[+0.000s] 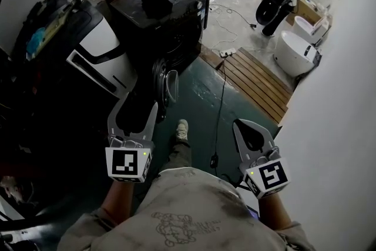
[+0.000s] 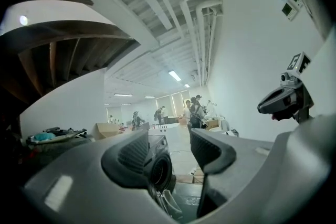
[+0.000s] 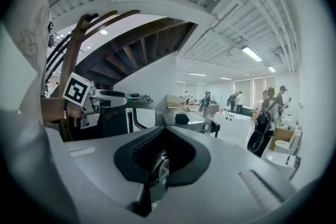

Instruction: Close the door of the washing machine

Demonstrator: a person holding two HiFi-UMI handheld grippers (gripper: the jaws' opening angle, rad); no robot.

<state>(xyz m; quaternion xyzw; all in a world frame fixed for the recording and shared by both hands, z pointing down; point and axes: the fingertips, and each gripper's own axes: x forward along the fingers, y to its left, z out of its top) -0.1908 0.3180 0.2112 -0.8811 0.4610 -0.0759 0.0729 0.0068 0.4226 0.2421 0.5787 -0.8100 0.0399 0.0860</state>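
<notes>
Your left gripper (image 1: pixel 136 107) has its jaws wide apart and empty; your right gripper (image 1: pixel 241 126) is pinched together on nothing. The round glass door (image 1: pixel 170 84) of the black front-loading washing machine (image 1: pixel 158 14) stands ajar near the left one. Press flat on its outer face, away from the hinge, and push steadily until it latches.

A dark green floor (image 1: pixel 200 97) carries a black washer (image 1: pixel 176 26). A wooden slat mat (image 1: pixel 258 82) lies beside it, and a black cable (image 1: pixel 220 109) trails across.
</notes>
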